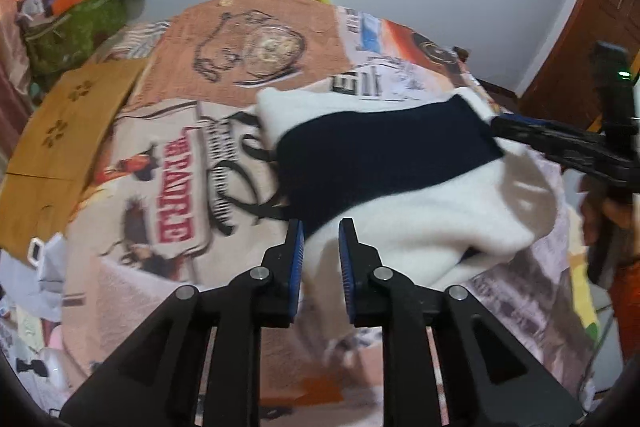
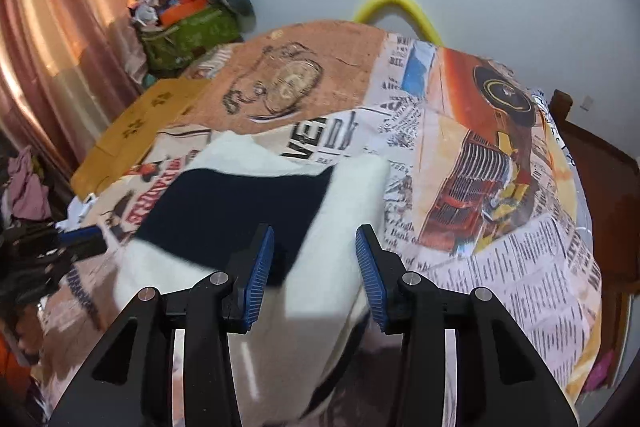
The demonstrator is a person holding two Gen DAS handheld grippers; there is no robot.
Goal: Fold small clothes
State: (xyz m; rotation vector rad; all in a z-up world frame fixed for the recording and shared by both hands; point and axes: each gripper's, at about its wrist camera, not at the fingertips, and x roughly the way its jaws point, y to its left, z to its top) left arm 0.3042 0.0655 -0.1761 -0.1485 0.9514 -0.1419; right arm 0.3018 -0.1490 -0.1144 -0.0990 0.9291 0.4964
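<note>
We saw a pale wall (image 2: 520, 7) behind the bed, whose printed newspaper-pattern cover (image 2: 500, 267) filled most of the view. At ten o'clock hung a pink curtain (image 2: 52, 47), with a green bag (image 2: 188, 35) of clutter beside it. The white-and-navy garment (image 1: 400, 187) lay folded mid-cover. Our left gripper (image 1: 321, 239) and right gripper (image 2: 315, 247) stood released above it, jaws parted, gripping nothing.

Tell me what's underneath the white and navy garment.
The white fleece garment with a navy band lies on a newspaper-and-car print bedspread. Whatever print or item sits directly beneath it is covered.
</note>
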